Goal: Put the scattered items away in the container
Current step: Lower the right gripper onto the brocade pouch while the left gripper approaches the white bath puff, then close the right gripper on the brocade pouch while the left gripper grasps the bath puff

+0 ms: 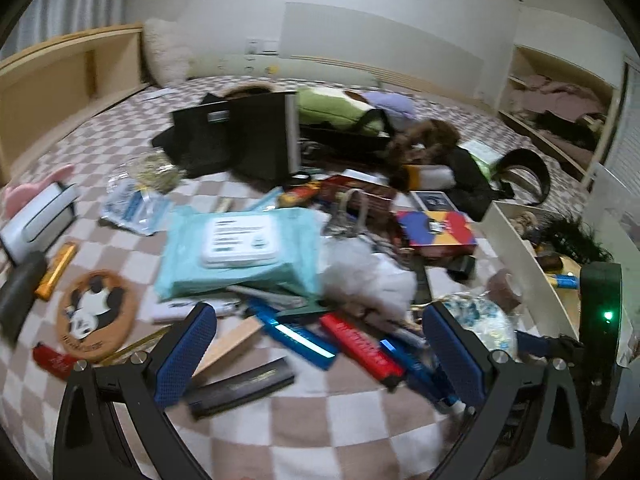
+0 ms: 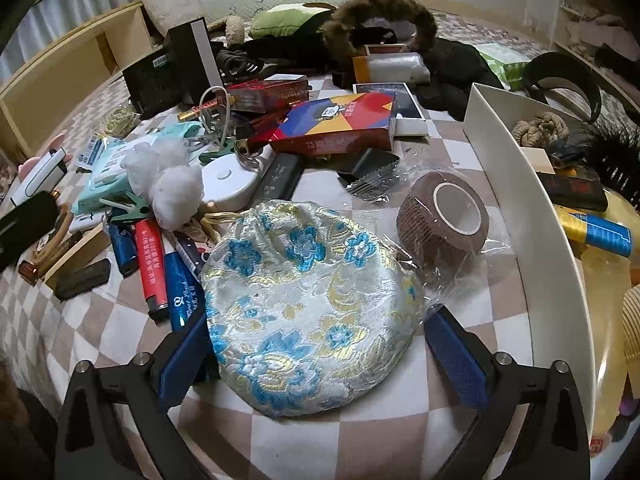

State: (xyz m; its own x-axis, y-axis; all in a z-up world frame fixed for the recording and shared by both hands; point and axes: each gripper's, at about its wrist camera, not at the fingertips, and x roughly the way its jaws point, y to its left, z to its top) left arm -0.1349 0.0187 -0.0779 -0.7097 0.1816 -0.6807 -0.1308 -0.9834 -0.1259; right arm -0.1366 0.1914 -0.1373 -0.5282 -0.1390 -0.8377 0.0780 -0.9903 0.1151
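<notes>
A: Right hand-held gripper (image 2: 316, 354)?
B: Spread wide, blue pads (image 2: 454, 360) either side of the brocade pouch (image 2: 308, 308); left pad touching the pouch's edge or just beside it, right pad a little apart. Cannot tell if gripping.

A: And the pouch?
B: Flat on the checked bed cover (image 2: 300, 440), white with blue and gold flowers, just left of the white container (image 2: 532, 216). Brown tape roll (image 2: 444, 222) in clear wrap between pouch and container wall, touching the pouch's wrap.

A: Left hand-held gripper (image 1: 320, 354)?
B: Open, empty, above a red tube (image 1: 360, 346) and blue tube (image 1: 292, 332) left of the pouch.

A: Farther from the pouch?
B: Teal wipes pack (image 1: 236, 248) beyond the tubes; colourful box (image 2: 340, 124) behind the pouch.
</notes>
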